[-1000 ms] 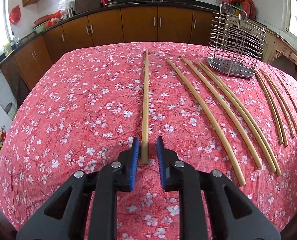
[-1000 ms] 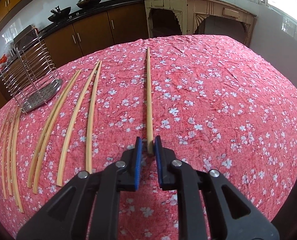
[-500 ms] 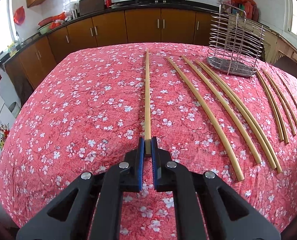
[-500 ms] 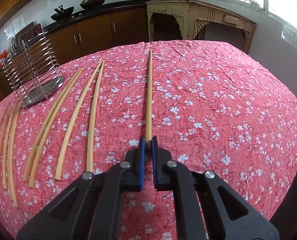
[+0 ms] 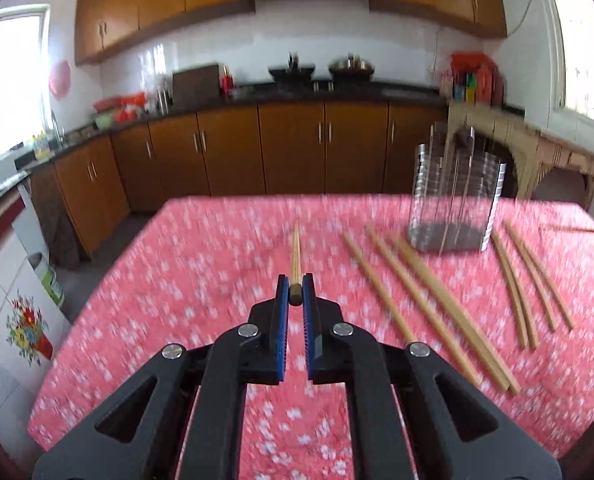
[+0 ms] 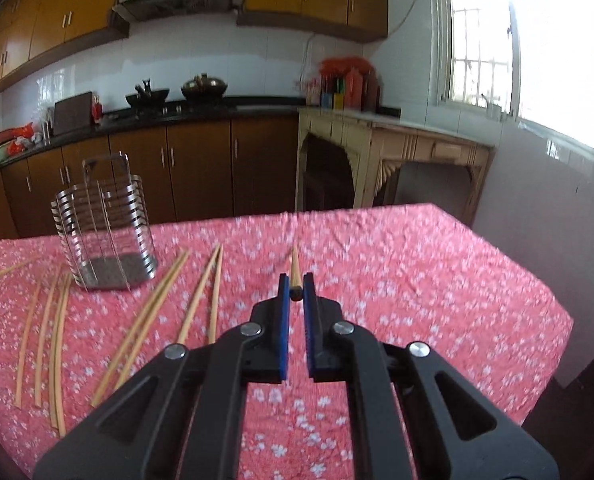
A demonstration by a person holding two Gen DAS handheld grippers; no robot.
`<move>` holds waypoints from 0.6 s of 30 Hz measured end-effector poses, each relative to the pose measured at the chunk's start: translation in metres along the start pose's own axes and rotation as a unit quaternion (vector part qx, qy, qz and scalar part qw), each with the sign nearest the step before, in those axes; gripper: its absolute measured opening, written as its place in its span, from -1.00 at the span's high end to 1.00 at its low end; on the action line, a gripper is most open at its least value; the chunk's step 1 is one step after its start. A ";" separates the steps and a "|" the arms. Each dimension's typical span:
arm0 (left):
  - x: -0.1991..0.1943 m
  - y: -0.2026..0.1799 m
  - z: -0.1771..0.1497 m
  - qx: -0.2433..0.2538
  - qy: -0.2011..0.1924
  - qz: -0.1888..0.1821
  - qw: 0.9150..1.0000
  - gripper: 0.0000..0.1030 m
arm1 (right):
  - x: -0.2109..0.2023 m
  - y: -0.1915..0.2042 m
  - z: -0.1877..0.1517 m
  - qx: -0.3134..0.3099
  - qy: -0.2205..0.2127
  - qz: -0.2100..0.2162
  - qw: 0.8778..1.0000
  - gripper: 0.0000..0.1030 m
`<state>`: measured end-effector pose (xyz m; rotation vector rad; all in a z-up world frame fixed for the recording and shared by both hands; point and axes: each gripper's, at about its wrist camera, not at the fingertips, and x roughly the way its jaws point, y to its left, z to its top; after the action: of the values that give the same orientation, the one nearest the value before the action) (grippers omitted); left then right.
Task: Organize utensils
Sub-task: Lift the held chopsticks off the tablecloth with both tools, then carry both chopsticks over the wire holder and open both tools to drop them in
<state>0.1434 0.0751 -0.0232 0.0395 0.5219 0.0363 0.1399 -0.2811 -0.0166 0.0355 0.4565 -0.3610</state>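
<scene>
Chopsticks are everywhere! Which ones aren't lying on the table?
Two chopsticks are lifted: the left gripper pinches one chopstick between its blue jaws, and the right gripper pinches another. The rest lie flat on the red flowered cloth.

The left gripper is clamped near its fingertips on the butt end of a chopstick, which points straight ahead. The right gripper grips a second chopstick the same way, blue pads nearly parallel, both raised above the table.
</scene>
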 end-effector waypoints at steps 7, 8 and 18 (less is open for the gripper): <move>-0.017 0.010 0.041 -0.016 -0.068 0.005 0.998 0.87 | -0.015 -0.007 0.040 0.010 -0.053 0.008 0.998 0.86; -0.018 0.012 0.047 -0.017 -0.076 0.006 0.997 0.87 | -0.016 -0.008 0.047 0.012 -0.060 0.011 0.998 0.86; -0.025 0.011 0.089 -0.025 -0.123 0.012 0.992 0.87 | -0.019 -0.016 0.098 0.042 -0.092 0.053 0.993 0.86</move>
<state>0.1662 0.0825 0.0665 0.0003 0.2734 0.0670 0.1603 -0.3006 0.0803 0.1074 0.2564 -0.2753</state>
